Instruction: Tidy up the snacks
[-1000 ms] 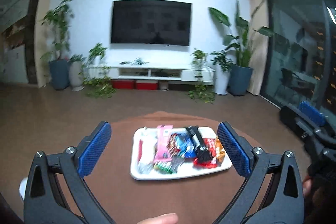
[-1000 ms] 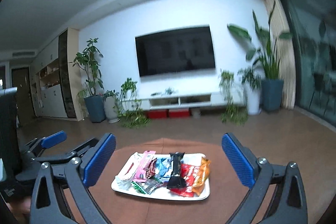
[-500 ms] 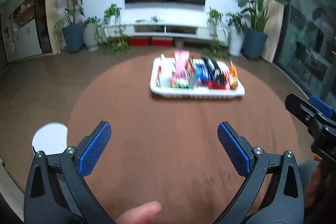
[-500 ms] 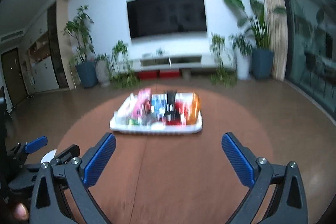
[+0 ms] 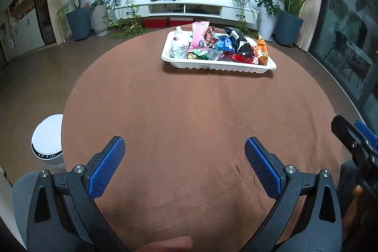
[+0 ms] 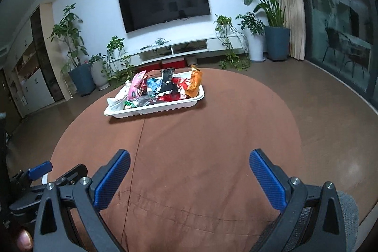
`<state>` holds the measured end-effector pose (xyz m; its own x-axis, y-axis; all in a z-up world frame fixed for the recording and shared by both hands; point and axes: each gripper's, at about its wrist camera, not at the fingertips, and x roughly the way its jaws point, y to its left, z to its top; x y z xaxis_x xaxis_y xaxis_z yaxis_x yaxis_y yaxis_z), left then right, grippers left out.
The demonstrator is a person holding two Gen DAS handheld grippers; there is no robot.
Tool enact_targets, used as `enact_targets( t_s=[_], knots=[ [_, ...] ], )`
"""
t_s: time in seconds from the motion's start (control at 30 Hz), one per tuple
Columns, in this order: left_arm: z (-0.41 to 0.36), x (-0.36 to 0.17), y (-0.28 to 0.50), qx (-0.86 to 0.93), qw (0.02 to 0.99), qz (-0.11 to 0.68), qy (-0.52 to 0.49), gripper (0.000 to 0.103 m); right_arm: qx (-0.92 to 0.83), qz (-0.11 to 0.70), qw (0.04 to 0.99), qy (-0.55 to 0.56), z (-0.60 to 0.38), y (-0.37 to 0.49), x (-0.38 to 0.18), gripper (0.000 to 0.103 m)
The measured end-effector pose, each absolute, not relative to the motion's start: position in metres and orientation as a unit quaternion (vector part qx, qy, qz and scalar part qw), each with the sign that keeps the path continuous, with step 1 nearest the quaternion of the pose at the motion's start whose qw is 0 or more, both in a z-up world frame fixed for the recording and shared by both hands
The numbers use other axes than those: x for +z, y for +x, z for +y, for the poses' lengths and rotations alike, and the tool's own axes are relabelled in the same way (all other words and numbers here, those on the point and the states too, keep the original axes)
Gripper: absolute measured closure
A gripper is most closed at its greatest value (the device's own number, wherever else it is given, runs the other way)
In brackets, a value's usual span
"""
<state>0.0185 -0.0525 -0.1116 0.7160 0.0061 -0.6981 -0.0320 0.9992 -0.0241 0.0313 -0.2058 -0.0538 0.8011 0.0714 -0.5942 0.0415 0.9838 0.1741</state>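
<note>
1. Left tool [image 5: 184, 151] and right tool [image 6: 189, 164] hover spread wide, empty — probably poised to reach.
2. Assorted foil snack packets [image 5: 219, 46] sit heaped in the white rectangular plastic tray [image 5: 217, 66] on the round brown surface [image 5: 189, 115] — far side, well apart.

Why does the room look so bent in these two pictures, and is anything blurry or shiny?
Left wrist view: the fisheye lens bows the walls and rounds the brown table; the tray of snacks is sharp and casts a soft shadow, and the left claw looms large. Right wrist view: same bending, dark corners, reflections in the glass door, and the right claw is in focus.
</note>
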Motion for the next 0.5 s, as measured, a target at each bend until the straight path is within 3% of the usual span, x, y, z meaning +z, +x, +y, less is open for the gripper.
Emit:
enact_targets(
  t_s=[0.5],
  knots=[
    [-0.045,-0.118,0.041,0.015,0.920,0.391,-0.010,0.000,0.018,0.331,0.942,0.051,-0.190,0.028,-0.066,0.000]
  ],
)
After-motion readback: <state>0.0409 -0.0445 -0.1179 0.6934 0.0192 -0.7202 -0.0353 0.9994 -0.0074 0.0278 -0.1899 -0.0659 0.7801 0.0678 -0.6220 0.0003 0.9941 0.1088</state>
